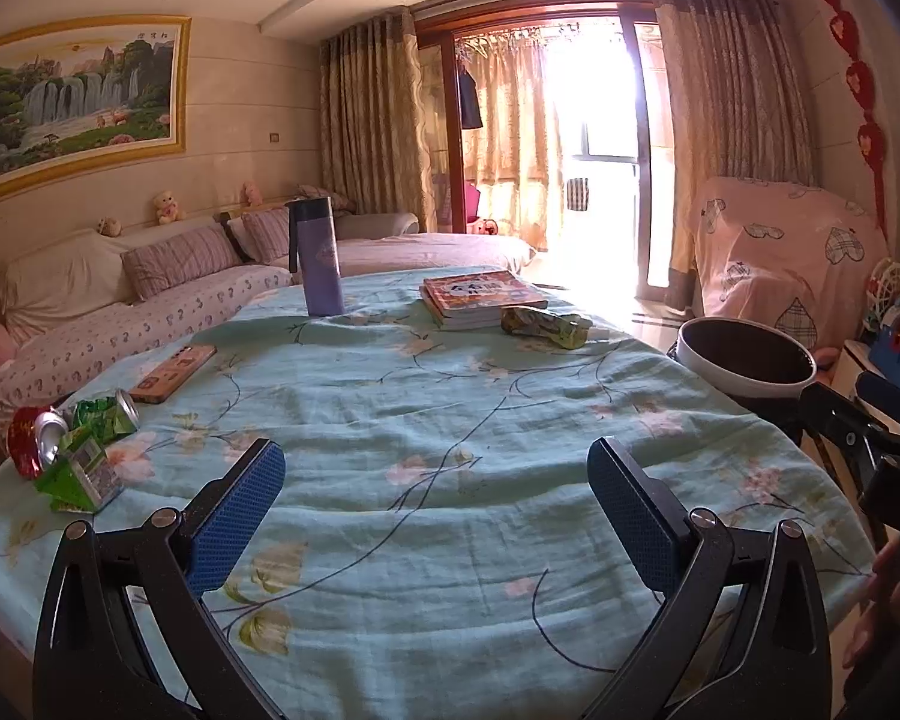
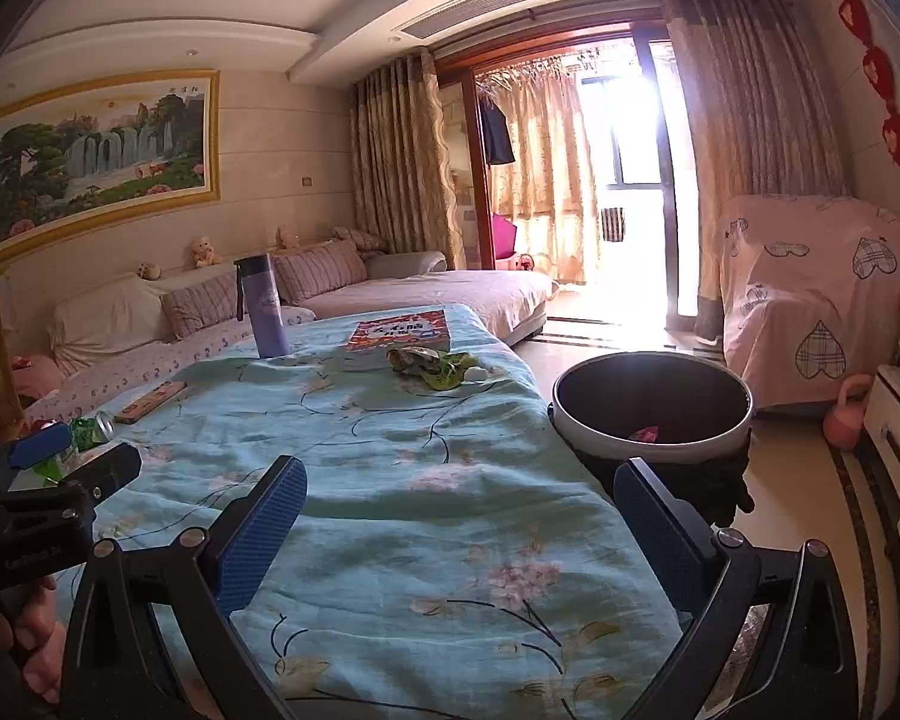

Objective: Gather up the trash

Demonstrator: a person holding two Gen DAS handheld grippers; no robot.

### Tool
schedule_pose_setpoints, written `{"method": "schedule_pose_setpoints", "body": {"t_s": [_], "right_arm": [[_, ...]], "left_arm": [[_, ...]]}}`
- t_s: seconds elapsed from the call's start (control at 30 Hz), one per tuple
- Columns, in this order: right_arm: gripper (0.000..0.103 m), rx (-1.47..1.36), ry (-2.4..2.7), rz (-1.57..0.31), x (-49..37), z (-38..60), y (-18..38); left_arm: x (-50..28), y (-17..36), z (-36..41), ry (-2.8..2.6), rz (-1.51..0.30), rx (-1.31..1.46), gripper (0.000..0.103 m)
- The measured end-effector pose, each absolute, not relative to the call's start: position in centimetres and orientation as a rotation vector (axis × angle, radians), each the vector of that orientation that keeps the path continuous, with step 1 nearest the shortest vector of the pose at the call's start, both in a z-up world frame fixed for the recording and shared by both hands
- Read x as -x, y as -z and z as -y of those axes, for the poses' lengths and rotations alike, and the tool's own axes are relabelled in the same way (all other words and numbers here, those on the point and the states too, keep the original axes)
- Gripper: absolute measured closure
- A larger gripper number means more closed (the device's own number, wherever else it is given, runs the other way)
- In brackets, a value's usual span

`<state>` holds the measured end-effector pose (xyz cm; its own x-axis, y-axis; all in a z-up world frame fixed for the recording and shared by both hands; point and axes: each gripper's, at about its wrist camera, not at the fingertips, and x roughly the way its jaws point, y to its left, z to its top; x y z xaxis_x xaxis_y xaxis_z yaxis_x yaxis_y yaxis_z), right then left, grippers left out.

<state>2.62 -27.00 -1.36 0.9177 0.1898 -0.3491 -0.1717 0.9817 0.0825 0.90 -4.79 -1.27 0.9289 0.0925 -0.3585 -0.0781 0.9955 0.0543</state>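
Both wrist views low across table (image 1: 450, 420).

I hold my left gripper (image 1: 436, 501) level, its blue fingers (image 1: 237, 516) spread wide and empty. My right gripper (image 2: 459, 531), at its 3 o'clock, is likewise spread wide, holding nothing.

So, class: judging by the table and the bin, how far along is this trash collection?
Barely begun. Done: one pink scrap already lies in the bin. In hand: nothing; the left gripper and right gripper are both open and empty above the tablecloth. Left: the crushed cans, the green carton and the crumpled wrapper beside the books.
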Motion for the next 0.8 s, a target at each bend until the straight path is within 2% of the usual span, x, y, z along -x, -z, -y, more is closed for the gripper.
{"method": "schedule_pose_setpoints", "body": {"t_s": [0.8], "right_arm": [[0.000,-0.036,-0.199,-0.388,-2.64,26.40,1.85]], "left_arm": [[-0.98,1.67,4.82,-0.072,-0.400,-0.049,0.000]]}}
